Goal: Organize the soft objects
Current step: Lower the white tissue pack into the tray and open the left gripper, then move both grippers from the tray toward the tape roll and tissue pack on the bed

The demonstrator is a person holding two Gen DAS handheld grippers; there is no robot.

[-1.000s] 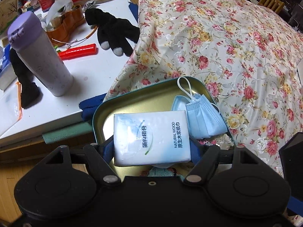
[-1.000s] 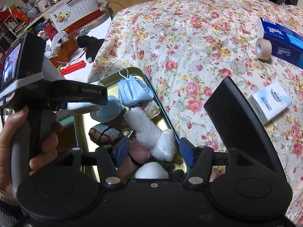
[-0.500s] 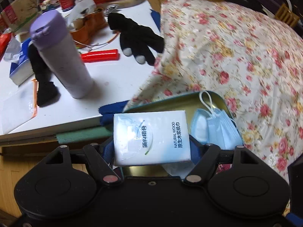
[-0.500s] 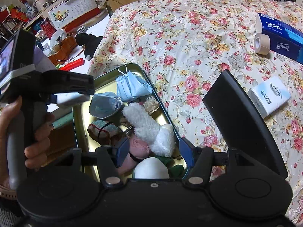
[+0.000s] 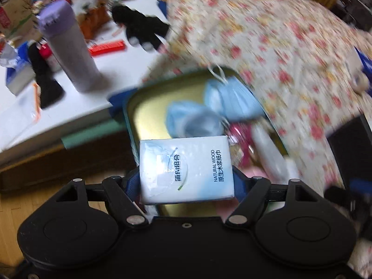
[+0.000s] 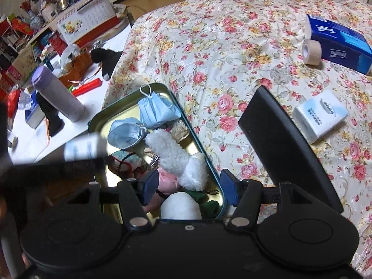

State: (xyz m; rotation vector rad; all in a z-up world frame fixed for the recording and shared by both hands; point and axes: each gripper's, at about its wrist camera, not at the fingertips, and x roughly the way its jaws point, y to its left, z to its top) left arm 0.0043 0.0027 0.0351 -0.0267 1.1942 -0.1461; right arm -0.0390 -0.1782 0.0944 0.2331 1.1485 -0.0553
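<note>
Bedspread in floral print under our green tin tray, tray holding masks and plush toys, our left gripper clamped on a tissue pack above the tray's near end, our right gripper parted, empty, over the white plush.

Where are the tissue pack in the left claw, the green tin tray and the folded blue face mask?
tissue pack (image 5: 186, 169): left wrist view, middle of its printed front face.
green tin tray (image 6: 130, 95): right wrist view, far rim.
folded blue face mask (image 6: 155, 111): right wrist view, middle of its pleated panel.
</note>
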